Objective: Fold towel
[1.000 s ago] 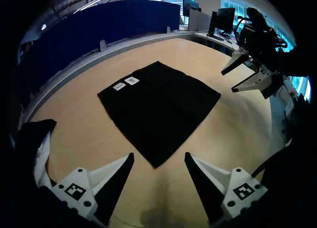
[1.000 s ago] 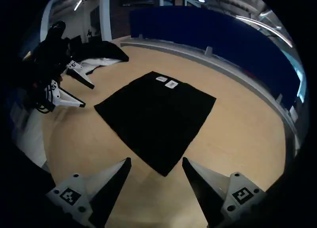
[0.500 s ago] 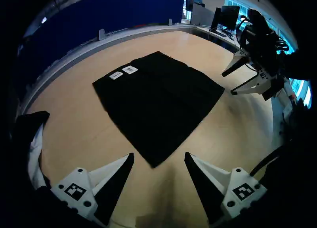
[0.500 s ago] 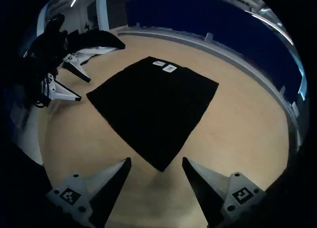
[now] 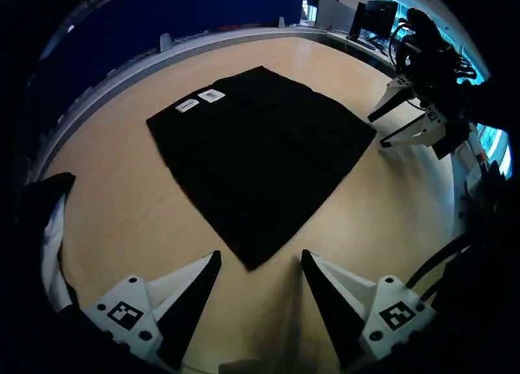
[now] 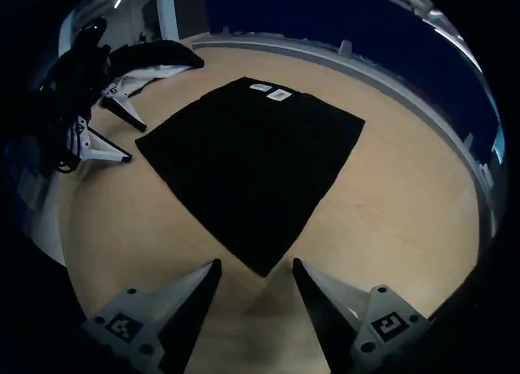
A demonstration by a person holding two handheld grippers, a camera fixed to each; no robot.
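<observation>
1. The towel [image 5: 260, 153] is black and lies flat and spread out on the light wooden table [image 5: 123, 205]. Two small white labels [image 5: 198, 101] sit near its far edge. I see no fold in it, so I judge the task is at its beginning, with the approach to the first grasp in hand.
2. For the next move, I think each gripper must go down until one finger slides under its corner and then press together on the cloth. After this, both can carry the near edge over to the far edge with the labels.
3. The cloth looks thin and lies close on the table. A finger may push and wrinkle it instead of going under it, so a low and slow entry seems wise.
4. The left gripper [image 5: 259, 257] hovers above the near left corner of the towel. Its fingers are spread wide with the corner pointing between them, and it holds nothing.
5. The right gripper [image 6: 256, 265] hovers in the same way above the near right corner. It is also wide apart and empty. I cannot see any finger touching the cloth.
</observation>
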